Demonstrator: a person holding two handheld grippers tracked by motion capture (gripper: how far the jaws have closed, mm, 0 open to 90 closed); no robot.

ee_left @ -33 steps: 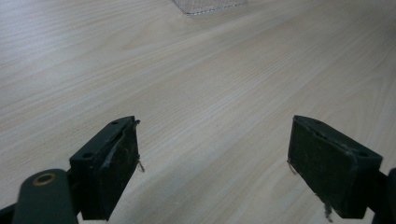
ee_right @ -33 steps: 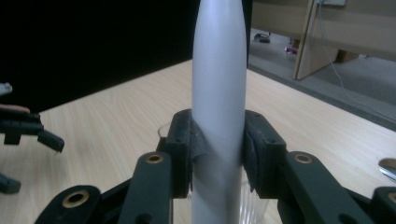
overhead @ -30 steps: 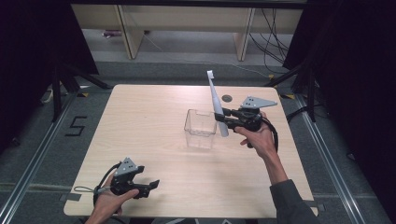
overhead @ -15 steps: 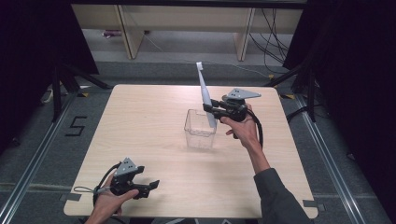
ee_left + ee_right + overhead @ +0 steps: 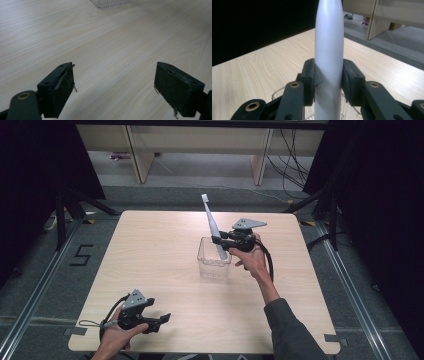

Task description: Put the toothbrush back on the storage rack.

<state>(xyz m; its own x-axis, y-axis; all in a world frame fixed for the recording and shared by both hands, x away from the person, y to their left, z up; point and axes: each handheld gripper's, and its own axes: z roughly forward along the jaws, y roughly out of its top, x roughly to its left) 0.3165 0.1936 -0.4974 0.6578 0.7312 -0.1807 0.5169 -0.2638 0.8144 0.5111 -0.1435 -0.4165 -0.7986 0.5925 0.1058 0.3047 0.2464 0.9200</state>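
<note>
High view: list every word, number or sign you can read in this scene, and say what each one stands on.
"5" – a dark number marked on the grey floor, left of the table.
No lettering can be read on the toothbrush, the clear box or either tool.

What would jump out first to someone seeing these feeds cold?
The white electric toothbrush, clamped in the right gripper, stands nearly upright with its lower end inside the clear plastic container at mid-table. Near the front left edge of the wooden table, the left gripper rests with its jaws open and nothing between them.
</note>
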